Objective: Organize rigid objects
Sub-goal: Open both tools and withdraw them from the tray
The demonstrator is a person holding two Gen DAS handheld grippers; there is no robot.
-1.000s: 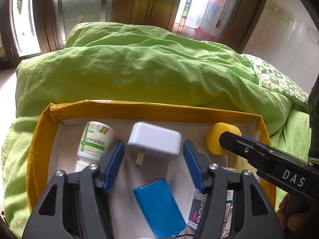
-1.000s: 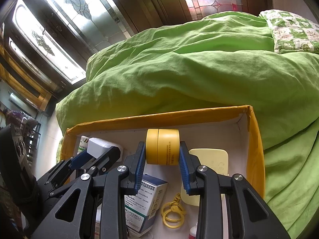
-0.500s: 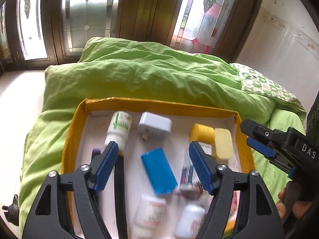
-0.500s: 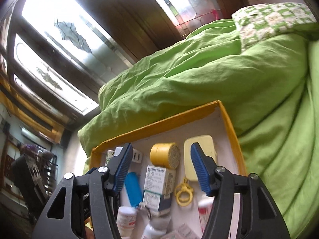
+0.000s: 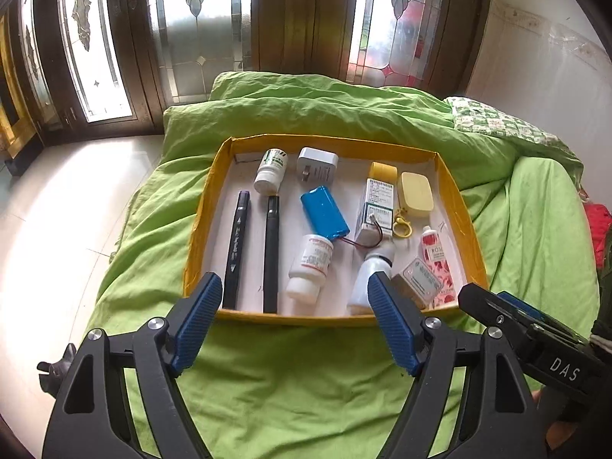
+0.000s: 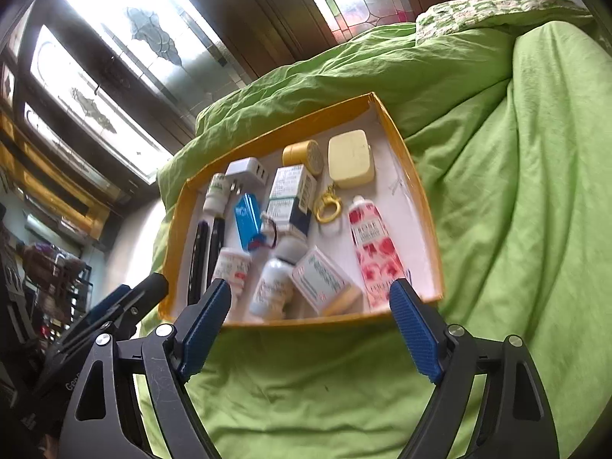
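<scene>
A yellow-rimmed tray (image 5: 332,141) (image 6: 420,195) lies on the green bed cover. It holds several rigid objects: a white charger (image 5: 317,163) (image 6: 248,171), a yellow jar (image 5: 381,171) (image 6: 303,154), a blue battery pack (image 5: 325,211), two dark markers (image 5: 238,243), pill bottles (image 5: 310,266), a medicine box (image 5: 376,203), a pale yellow case (image 5: 415,194) and a floral tube (image 6: 375,248). My left gripper (image 5: 294,325) is open and empty, above the tray's near rim. My right gripper (image 6: 311,329) is open and empty, also near that rim.
The green quilt (image 5: 306,375) covers the bed around the tray. A patterned pillow (image 5: 497,122) lies at the far right. Stained-glass doors (image 5: 199,30) stand behind the bed, and pale floor tiles (image 5: 57,210) lie to the left.
The left gripper let go of the white charger and the right let go of the yellow jar. Both opened and pulled back and up from the tray.
</scene>
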